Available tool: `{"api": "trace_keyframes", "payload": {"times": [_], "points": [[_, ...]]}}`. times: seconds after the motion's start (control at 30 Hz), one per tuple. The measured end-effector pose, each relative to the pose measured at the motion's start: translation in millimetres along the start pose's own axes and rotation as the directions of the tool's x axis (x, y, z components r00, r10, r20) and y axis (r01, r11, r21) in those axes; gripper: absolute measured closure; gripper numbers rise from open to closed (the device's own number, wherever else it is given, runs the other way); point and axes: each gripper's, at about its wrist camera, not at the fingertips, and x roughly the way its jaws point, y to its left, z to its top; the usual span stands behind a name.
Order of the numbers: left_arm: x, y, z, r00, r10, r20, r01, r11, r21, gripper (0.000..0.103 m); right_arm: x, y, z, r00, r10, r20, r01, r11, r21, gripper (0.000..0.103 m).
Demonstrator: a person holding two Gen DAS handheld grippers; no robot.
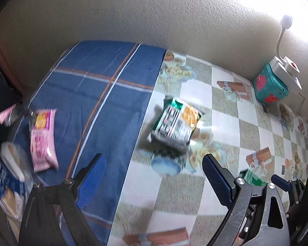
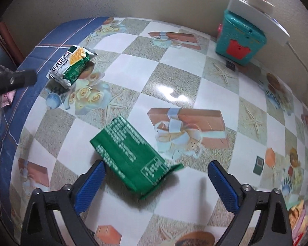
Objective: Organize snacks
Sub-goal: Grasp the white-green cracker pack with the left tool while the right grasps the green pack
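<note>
My left gripper (image 1: 154,160) stands open over the seam between the blue cloth (image 1: 100,94) and the checkered tablecloth (image 1: 225,123), with nothing between its fingers. Just beyond it lies a green and white snack pack (image 1: 174,125), also visible in the right wrist view (image 2: 71,67). A pink snack pack (image 1: 43,139) and a blue and white pack (image 1: 8,184) lie on the blue cloth to the left. My right gripper (image 2: 157,166) is open above a plain green pack (image 2: 131,157) that lies flat between its fingers, closer to the left one. The pads do not press on it.
A teal box (image 2: 239,39) with a white power strip (image 2: 256,8) on top stands at the back right against the wall, its cord trailing down. A second pink pack (image 1: 5,115) sits at the cloth's far left edge. More packets show at the right edge (image 2: 301,215).
</note>
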Motion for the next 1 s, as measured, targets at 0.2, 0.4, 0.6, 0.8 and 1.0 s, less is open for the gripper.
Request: {"api": "trace_keyframes", "payload": {"times": [0.2,0.4,0.6,0.8,1.0], "points": [[18,-23,19,0.999,0.032,-0.016,-0.031,0.998,0.057,0.008,5,-5,12,1.000,0.018,0.010,-0.017,1.000,-0.017,0.030],[33,-32,32,0.998,0.047,-0.032,-0.045,0.997,0.064,0.008,7,-18,20,0.999,0.035,0.011,-0.035,0.999,-0.025,0.059],[51,-40,32,0.998,0.032,-0.057,-0.029,0.998,0.057,0.034,9,-16,19,0.999,0.035,0.019,-0.034,0.998,-0.049,0.061],[61,-47,29,0.996,0.063,-0.059,-0.058,0.995,0.086,0.042,6,-15,14,0.999,0.031,0.019,-0.029,0.998,-0.063,0.061],[55,-49,14,0.995,0.088,-0.037,-0.084,0.991,0.100,0.047,2,-17,5,0.999,0.031,0.014,-0.031,0.998,-0.063,0.061]]}}
